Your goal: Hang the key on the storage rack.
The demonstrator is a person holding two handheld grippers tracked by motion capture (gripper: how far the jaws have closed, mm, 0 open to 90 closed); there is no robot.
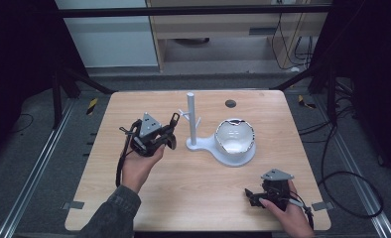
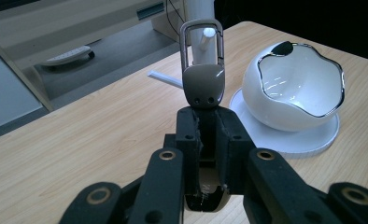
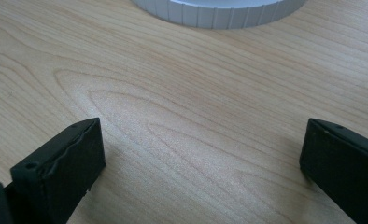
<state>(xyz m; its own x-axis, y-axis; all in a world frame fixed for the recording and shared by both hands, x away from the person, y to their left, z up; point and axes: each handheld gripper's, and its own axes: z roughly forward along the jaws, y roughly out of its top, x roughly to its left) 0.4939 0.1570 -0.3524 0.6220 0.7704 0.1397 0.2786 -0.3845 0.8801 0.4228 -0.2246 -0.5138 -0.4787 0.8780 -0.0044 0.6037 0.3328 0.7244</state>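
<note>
We see a brown key fob with a metal carabiner loop point(image 2: 202, 74) pinched between the closed jaws of the left gripper point(image 2: 205, 135), its loop standing up past the jaw tips; in the high view the left gripper point(image 1: 151, 134) is held above the table's left half, near the middle, with the loop point(image 1: 174, 118) pointing toward the stand. Just ahead of the fob rises the white post point(image 1: 191, 119) of a stand, with short pegs branching from it, and the post shares a flat white base point(image 1: 203, 146) with a rounded white bowl point(image 1: 235, 138). The bowl point(image 2: 294, 88) has a wavy, chrome-trimmed rim and a glossy inside; we can make out nothing lying in the part of it that we see. The stand sits about the middle of the wooden table point(image 1: 183, 198), a little toward the far edge, where a small dark round disc point(image 1: 230, 103) lies. Our right hand point(image 1: 290, 213) keeps the right gripper point(image 1: 255, 197) low near the table's near right corner; in its own view the right gripper point(image 3: 201, 163) has its jaws wide apart over bare wood, holding nothing, with the ribbed edge of the white base point(image 3: 219, 14) beyond.
</note>
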